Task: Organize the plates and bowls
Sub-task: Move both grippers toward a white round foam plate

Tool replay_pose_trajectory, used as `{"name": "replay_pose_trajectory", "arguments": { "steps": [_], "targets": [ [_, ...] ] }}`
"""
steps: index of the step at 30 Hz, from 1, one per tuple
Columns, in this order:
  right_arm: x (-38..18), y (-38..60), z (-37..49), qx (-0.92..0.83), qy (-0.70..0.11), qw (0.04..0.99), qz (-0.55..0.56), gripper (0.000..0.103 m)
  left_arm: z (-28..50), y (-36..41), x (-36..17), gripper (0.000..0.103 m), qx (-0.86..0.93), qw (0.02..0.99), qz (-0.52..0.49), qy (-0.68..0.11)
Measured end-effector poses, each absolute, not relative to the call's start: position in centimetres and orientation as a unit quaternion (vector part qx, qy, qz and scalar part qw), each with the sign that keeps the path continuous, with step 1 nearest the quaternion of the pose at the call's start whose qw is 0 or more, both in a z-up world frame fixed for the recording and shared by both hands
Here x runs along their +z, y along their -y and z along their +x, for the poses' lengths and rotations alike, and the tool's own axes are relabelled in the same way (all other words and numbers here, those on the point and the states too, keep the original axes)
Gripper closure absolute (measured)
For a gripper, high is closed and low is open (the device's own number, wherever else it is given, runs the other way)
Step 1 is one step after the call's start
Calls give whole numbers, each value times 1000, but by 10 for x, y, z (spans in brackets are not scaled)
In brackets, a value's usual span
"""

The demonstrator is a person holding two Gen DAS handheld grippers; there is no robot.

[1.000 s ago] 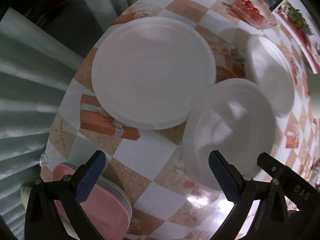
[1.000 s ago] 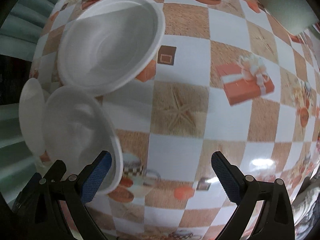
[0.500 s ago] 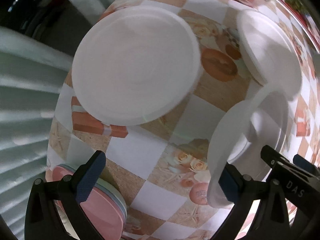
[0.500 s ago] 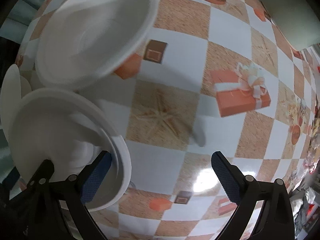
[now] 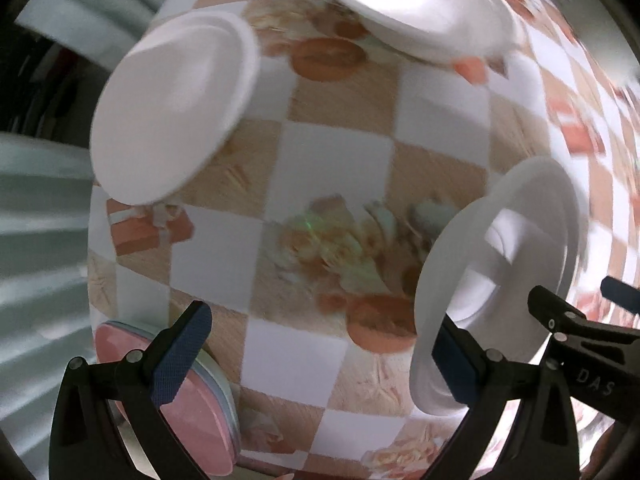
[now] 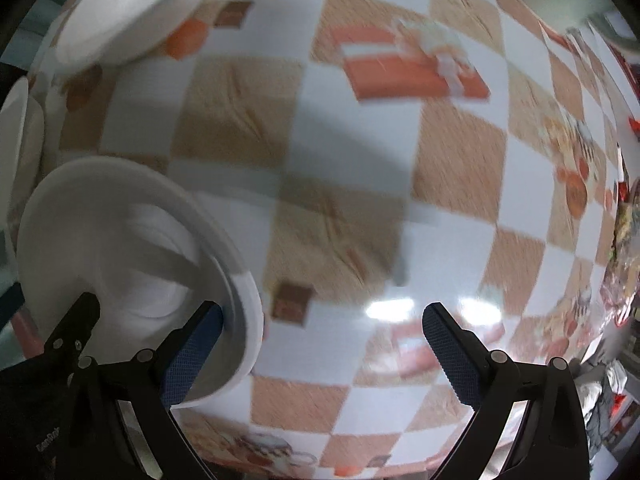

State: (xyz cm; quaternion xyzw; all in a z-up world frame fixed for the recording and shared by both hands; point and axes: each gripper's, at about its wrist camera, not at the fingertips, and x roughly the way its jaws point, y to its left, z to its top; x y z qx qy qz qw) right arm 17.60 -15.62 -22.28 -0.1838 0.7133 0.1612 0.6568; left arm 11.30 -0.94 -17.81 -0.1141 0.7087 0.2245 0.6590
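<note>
A white bowl (image 5: pixel 500 264) is lifted off the checkered table (image 5: pixel 332 152), pinched between my left gripper's right finger and my right gripper's left finger. It also shows in the right wrist view (image 6: pixel 132 256). My left gripper (image 5: pixel 316 352) and my right gripper (image 6: pixel 320 344) both stand wide open. A large white plate (image 5: pixel 172 108) lies at the left. Another white bowl (image 5: pixel 424 8) sits at the far side, also in the right wrist view (image 6: pixel 132 8).
A stack of pink and pale plates (image 5: pixel 192 404) lies at the near left table edge. A pale curtain (image 5: pixel 36 240) hangs left of the table. Clutter (image 6: pixel 624 232) sits at the far right edge.
The white bowl has risen off the table, tilted between the two grippers, and both grippers have moved right. The large plate has slid left in the left wrist view.
</note>
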Motion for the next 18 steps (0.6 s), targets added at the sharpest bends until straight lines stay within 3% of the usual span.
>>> {"name": "replay_pose_trajectory", "arguments": {
  "steps": [18],
  "targets": [
    [-237,279,68,144,-747,630,-153,3,50,109,-203,0,124,656,-30,-744]
  ]
}}
